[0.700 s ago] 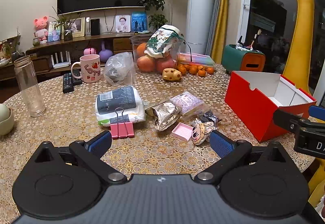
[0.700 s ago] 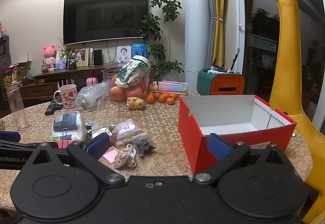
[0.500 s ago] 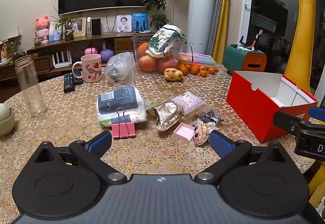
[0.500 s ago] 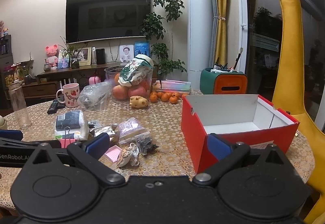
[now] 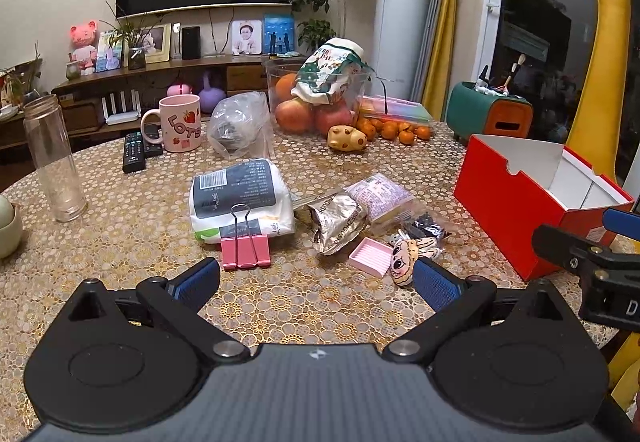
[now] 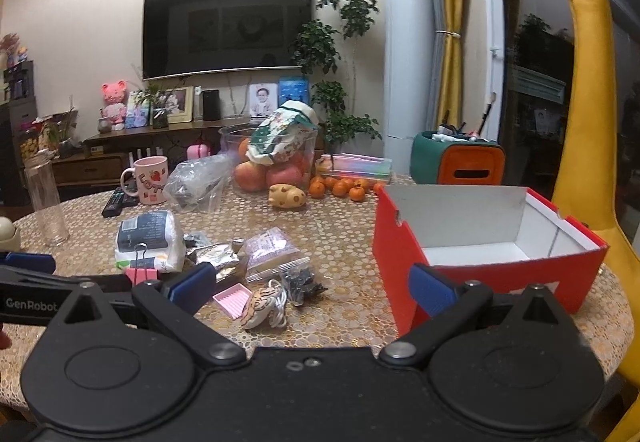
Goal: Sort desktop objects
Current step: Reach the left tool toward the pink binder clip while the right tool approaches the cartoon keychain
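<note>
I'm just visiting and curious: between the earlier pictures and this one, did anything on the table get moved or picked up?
Nothing was picked up or let go. Both views drifted only slightly. The left gripper and right gripper stay wide open and empty, and the pink binder clip, the snack packets and the red box lie where they were.

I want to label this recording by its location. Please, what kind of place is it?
Most likely a home living room. A large television hangs on the wall above a low wooden shelf with framed photos, and the round table carries household things such as a pink mug and a bowl of fruit.
</note>
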`<state>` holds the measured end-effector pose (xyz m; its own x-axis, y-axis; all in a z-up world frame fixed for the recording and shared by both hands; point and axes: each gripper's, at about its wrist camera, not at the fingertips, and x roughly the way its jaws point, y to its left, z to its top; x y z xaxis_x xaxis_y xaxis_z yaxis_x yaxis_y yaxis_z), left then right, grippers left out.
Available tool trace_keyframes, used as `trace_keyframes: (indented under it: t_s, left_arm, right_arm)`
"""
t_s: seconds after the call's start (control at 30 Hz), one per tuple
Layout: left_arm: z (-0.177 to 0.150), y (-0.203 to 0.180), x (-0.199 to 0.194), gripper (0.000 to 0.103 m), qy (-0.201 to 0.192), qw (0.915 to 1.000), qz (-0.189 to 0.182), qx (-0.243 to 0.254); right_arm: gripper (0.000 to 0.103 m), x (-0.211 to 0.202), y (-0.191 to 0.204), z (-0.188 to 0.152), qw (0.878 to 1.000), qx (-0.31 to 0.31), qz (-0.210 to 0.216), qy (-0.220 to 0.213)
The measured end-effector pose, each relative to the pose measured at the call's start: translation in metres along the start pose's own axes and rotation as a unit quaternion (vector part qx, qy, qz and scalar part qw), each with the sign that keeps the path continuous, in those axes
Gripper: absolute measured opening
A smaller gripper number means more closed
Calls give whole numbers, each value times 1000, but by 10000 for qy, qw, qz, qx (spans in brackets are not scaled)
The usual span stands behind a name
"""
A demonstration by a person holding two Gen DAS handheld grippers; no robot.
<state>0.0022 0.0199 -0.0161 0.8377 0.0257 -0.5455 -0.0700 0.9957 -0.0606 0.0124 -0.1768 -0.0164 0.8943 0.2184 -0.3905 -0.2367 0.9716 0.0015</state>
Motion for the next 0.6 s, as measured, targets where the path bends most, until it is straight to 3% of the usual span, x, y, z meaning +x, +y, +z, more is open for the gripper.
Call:
trace_keyframes:
  t_s: [0.6]
  left_arm:
    - [-2, 31, 85, 103, 266, 9991, 322, 13]
  right_arm:
    - [101, 79, 16, -17, 9972, -460, 315, 496]
